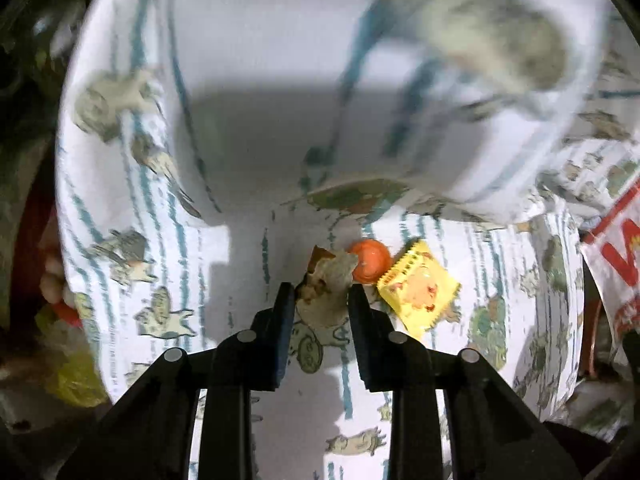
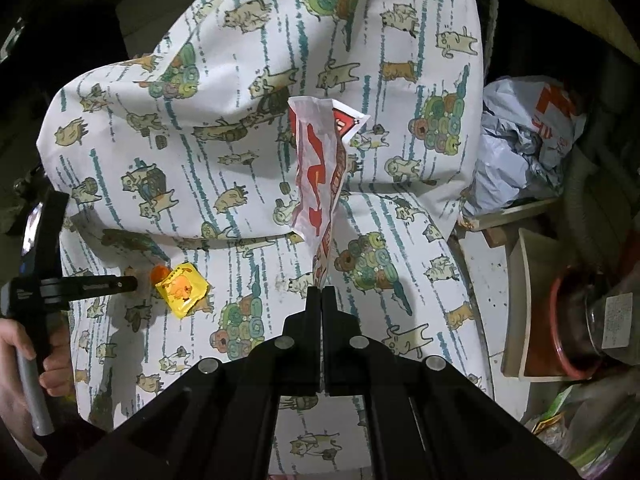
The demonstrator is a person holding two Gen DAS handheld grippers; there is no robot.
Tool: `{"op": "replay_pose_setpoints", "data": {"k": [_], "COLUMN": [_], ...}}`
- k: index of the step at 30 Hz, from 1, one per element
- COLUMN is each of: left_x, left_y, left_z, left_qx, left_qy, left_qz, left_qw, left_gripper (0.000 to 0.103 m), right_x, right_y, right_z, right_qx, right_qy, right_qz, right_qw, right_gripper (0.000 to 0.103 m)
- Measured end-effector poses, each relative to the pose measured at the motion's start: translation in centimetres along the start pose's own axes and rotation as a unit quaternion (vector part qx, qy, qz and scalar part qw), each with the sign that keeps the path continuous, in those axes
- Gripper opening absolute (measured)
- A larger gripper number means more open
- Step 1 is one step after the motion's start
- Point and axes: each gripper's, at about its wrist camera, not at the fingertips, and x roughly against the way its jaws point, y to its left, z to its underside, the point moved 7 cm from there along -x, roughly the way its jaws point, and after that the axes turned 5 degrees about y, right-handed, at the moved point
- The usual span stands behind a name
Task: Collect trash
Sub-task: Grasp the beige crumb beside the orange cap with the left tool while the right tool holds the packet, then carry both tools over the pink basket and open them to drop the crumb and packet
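My left gripper point(image 1: 321, 292) is open, its fingertips on either side of a crumpled beige and brown scrap point(image 1: 326, 280) lying on the cat-print bedsheet point(image 1: 160, 280). An orange round cap point(image 1: 370, 260) and a yellow square packet point(image 1: 420, 290) lie just right of it. In the right wrist view the left gripper point(image 2: 132, 282) comes in from the left beside the orange cap point(image 2: 160, 271) and the yellow packet point(image 2: 183, 288). My right gripper point(image 2: 322, 289) is shut on a red and white paper wrapper point(image 2: 316, 172), which stands up above the sheet.
A pillow point(image 2: 280, 80) in the same cat print lies at the back of the bed. A crumpled grey plastic bag point(image 2: 524, 140) sits at the right edge. A red bowl with a glass jar point(image 2: 580, 320) and a beige tray point(image 2: 528, 300) stand to the right.
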Motion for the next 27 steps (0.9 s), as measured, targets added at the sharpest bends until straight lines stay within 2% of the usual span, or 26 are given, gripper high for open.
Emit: {"op": "replay_pose_setpoints", "data": {"k": [2, 4, 5, 8, 12, 17, 22, 24, 27], "left_x": [1.7, 3.0, 3.9, 6.9, 10.9, 17.1, 22.4, 23.7, 24.2], "left_y": [-0.5, -1.2, -1.3, -1.8, -2.2, -1.0, -0.5, -0.3, 0.5], "left_z": [0.6, 1.6, 2.1, 3.5, 4.8, 8.3, 11.6, 13.2, 15.7], "left_qx": [-0.017, -0.02, -0.02, -0.036, -0.029, -0.034, -0.033, -0.033, -0.024], "left_qy": [-0.014, -0.01, -0.018, -0.062, -0.101, -0.174, -0.229, -0.241, -0.242], "left_qz": [0.001, 0.041, 0.046, 0.029, 0.042, 0.028, 0.047, 0.052, 0.059], "left_qw": [0.9998, 0.9989, 0.9986, 0.997, 0.9936, 0.9838, 0.9717, 0.9685, 0.9682], "left_gripper": [0.026, 0.026, 0.026, 0.026, 0.026, 0.026, 0.026, 0.026, 0.026], "right_x": [0.7, 2.0, 2.7, 5.3, 7.5, 10.2, 14.8, 16.4, 18.2], "right_y": [0.4, 1.0, 1.4, 2.5, 3.2, 3.9, 5.5, 6.2, 7.2], "right_z": [0.0, 0.0, 0.0, 0.2, 1.2, 3.2, 5.8, 7.0, 9.0], "right_qx": [-0.002, -0.001, 0.002, 0.018, 0.029, 0.004, 0.013, 0.016, 0.023], "right_qy": [-0.006, -0.019, -0.026, -0.058, -0.075, -0.063, -0.1, -0.111, -0.125], "right_qz": [-0.007, -0.019, -0.024, -0.043, -0.052, -0.084, -0.1, -0.108, -0.106], "right_qw": [1.0, 1.0, 0.999, 0.997, 0.995, 0.995, 0.99, 0.988, 0.986], "right_gripper": [0.001, 0.001, 0.001, 0.001, 0.001, 0.001, 0.001, 0.001, 0.001]}}
